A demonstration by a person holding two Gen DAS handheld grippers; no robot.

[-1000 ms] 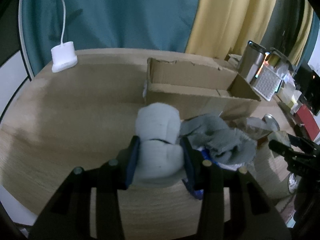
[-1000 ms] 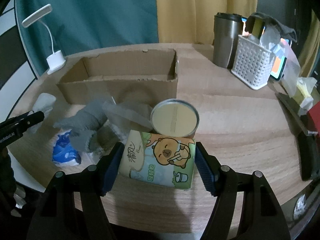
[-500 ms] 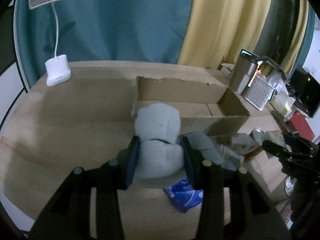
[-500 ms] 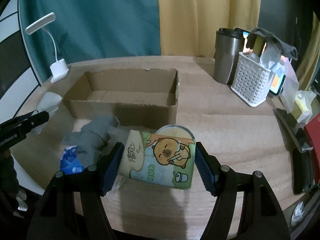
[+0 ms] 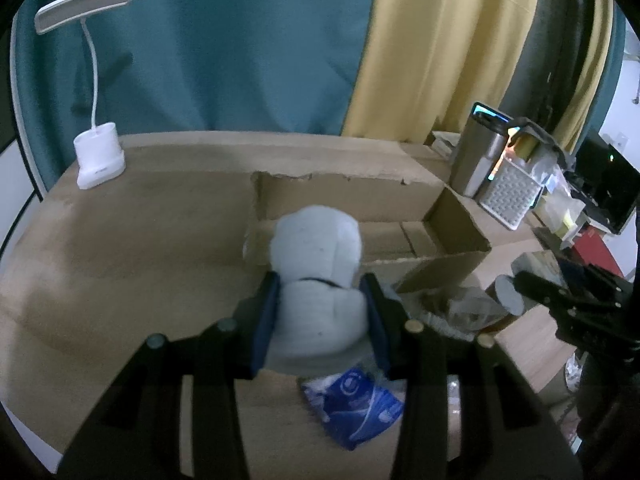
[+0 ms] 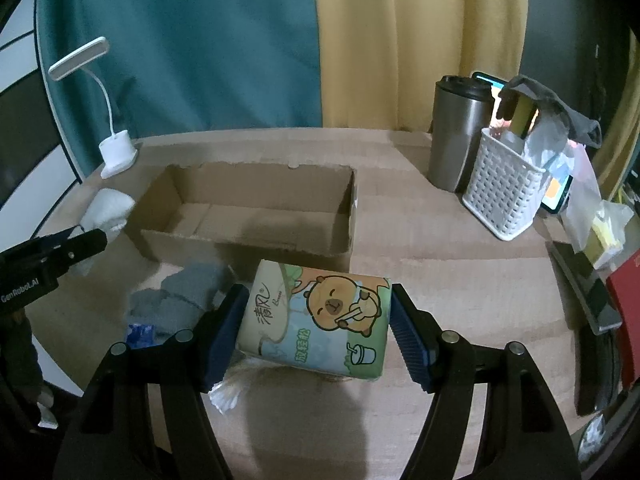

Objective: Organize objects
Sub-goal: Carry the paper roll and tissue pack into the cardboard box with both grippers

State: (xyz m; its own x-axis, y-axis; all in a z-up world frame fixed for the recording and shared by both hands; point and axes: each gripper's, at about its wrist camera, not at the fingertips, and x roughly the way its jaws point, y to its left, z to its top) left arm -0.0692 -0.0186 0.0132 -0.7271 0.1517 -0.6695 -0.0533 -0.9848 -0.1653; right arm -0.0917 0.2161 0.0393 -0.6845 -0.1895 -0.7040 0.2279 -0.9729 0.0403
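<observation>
Two pairs of tongs are loaded. The left tongs (image 5: 320, 312) are clenched on a pale grey rolled sock (image 5: 318, 276), held above the wooden worktop (image 5: 120, 248). The right tongs (image 6: 316, 328) are clenched on a tissue pack (image 6: 316, 316) printed with a cartoon animal, also held clear of the surface.

Governing relation: the open cardboard box (image 6: 248, 216) lies directly ahead of both loads, its long axis running across each view. In the left wrist view the sock overlaps the near-left corner of the box (image 5: 360, 216), so the left hand appears the nearer; judged, a short advance and release would put the sock inside. The tissue pack sits short of the near wall, towards the box's right half, its long axis parallel to that wall.

Remaining loose items: a grey cloth (image 6: 180, 292) and a blue packet (image 5: 352, 404), both on the worktop in front of the box.

Limits of observation: the box interior appears empty in the right wrist view, but the floor behind the near wall is hidden. Whether the sock has crossed the rim cannot be determined. A round object (image 5: 508, 292) beside the right tongs is blurred and unidentified.
</observation>
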